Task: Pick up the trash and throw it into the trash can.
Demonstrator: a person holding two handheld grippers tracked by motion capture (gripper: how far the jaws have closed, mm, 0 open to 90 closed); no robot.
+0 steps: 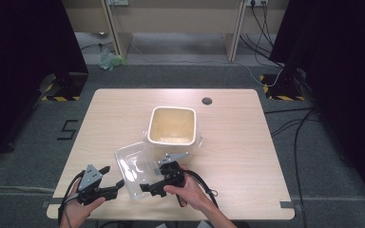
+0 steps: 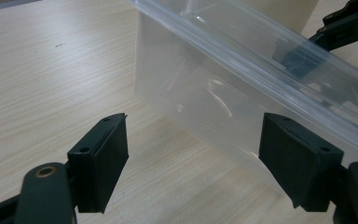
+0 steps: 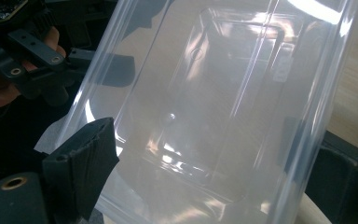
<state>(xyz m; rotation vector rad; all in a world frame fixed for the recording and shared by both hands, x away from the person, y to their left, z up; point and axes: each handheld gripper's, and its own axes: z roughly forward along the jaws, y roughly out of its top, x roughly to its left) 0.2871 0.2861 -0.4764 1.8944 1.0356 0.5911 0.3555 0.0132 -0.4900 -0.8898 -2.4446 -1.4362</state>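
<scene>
Right gripper [image 1: 148,188]: jaws stood apart on either side of the clear plastic tray [image 1: 134,170], one outside its wall and one beyond the far rim; whether they pinched it I could not tell; probably steadying it for a handover
Clear plastic tray: tilted up off the table [image 1: 247,142] between the two grippers, hollow side facing the right gripper's camera; its near corner lay just ahead of the right jaws
Left gripper [image 1: 119,183]: released, jaws wide and empty; the tray's wall stood just ahead of them, untouched; seemingly lined up to take that edge
Cream tub [image 1: 172,125]: beyond the tray, upright, open; likely the tray's mate
</scene>
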